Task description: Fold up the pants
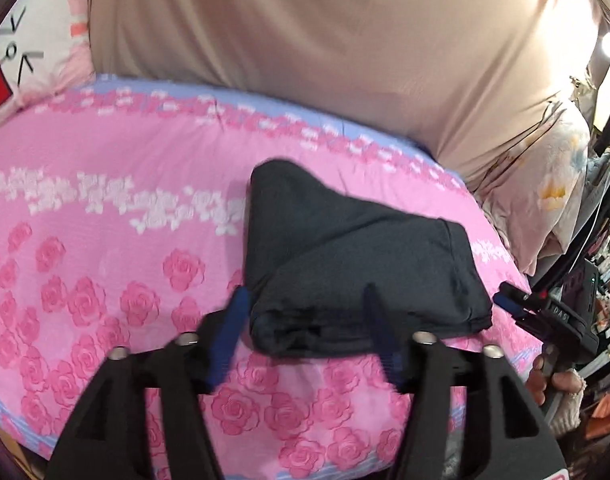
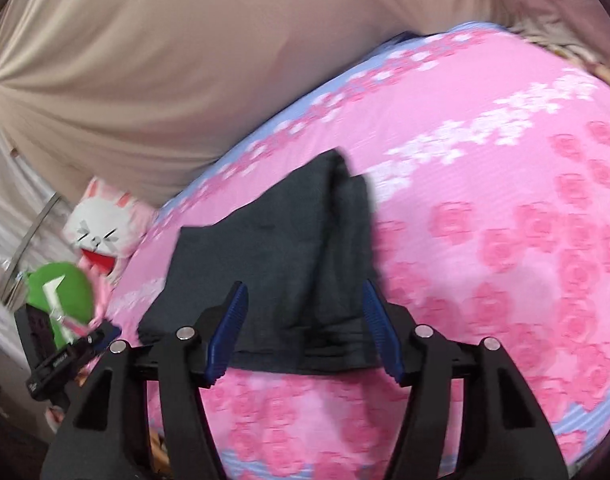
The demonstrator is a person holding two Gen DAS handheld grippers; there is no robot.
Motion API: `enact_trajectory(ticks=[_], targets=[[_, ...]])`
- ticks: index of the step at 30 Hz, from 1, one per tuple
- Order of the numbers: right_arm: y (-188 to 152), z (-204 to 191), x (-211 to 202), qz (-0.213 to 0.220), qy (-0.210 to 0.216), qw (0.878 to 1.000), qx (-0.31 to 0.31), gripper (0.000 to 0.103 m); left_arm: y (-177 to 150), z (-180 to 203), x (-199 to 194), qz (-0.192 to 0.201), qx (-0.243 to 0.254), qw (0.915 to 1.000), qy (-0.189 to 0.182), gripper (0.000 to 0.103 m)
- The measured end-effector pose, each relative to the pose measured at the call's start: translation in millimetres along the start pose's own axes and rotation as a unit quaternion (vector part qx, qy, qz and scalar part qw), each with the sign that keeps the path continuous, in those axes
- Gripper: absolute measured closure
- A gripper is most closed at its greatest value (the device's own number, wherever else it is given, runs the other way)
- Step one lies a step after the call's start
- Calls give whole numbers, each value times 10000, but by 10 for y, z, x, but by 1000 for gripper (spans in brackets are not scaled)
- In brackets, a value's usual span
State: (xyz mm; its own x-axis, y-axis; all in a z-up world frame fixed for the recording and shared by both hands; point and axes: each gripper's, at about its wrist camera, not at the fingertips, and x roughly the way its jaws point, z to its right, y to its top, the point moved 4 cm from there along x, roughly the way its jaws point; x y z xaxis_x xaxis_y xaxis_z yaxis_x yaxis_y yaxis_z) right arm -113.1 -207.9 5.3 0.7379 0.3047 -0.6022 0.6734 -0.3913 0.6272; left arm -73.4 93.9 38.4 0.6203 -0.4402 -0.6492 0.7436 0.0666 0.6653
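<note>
Several soft layers of dark pants (image 1: 345, 256), folded into a compact stack on the pink floral bed cover (image 1: 105, 208); light, limp and likely to sag or spill open if lifted by one edge. Both claws open and empty: left claw (image 1: 305, 312) and right claw (image 2: 305, 316) just short of the near folded edge. Best taken at that thick near fold, pinching all layers together.

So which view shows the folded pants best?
The left wrist view: the dark folded pants show whole on the pink bedspread. In the right wrist view, the right gripper hides their near edge.
</note>
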Motion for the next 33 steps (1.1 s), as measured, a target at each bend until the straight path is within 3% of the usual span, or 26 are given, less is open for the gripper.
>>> enact_trajectory(ticks=[2,3,4,5,8,10,11,12,13,15,17,18,21,24,27,29,33], targets=[[-67,-120,200,-217,-238,9985,-436,51,34,39,31,48,24,10000,16,36],[-87,-157,305,-328,-363,9970,-603,82,46,57,71,14,11,10000,2,36],[-79,-185,357,-401,-457,9957,-704,91,62,68,109,-29,-13,10000,-1,36],[4,-251,268,-271,-334,9962,-761,93,72,80,134,-77,-30,10000,14,36],[184,-274,-114,184,-363,9948,-932,95,73,120,99,-101,69,9999,49,36],[156,-72,-81,13,-671,9941,-853,95,70,106,107,-97,77,9999,67,34],[45,92,99,-431,-880,9919,-806,95,66,91,127,-125,48,9999,33,31],[-36,179,189,-627,-907,9910,-754,91,57,71,179,-199,-29,9998,-36,31],[-47,192,153,-460,-832,9932,-677,83,53,62,228,-276,-77,9996,-71,31],[-2,153,39,-293,-795,9949,-549,79,70,49,334,-409,-146,9990,-67,31],[64,138,-41,-79,-811,9953,-515,61,113,4,409,-477,-292,9984,-1,31],[72,149,-34,-91,-852,9950,-509,53,143,-37,462,-535,-421,9977,-22,30],[30,233,117,-331,-878,9951,-316,41,159,-131,659,-859,-732,9936,-80,29],[-34,258,326,-548,-720,9958,-160,44,95,-147,827,-1112,-735,9911,49,29],[-19,209,366,-479,-505,9974,-174,69,26,-103,950,-1277,-627,9898,120,31],[35,135,309,-454,-442,9976,-269,76,15,-58,973,-1301,-433,9903,242,48],[107,79,126,-364,-242,9989,-191,78,53,62,914,-1278,-80,9906,479,54]])
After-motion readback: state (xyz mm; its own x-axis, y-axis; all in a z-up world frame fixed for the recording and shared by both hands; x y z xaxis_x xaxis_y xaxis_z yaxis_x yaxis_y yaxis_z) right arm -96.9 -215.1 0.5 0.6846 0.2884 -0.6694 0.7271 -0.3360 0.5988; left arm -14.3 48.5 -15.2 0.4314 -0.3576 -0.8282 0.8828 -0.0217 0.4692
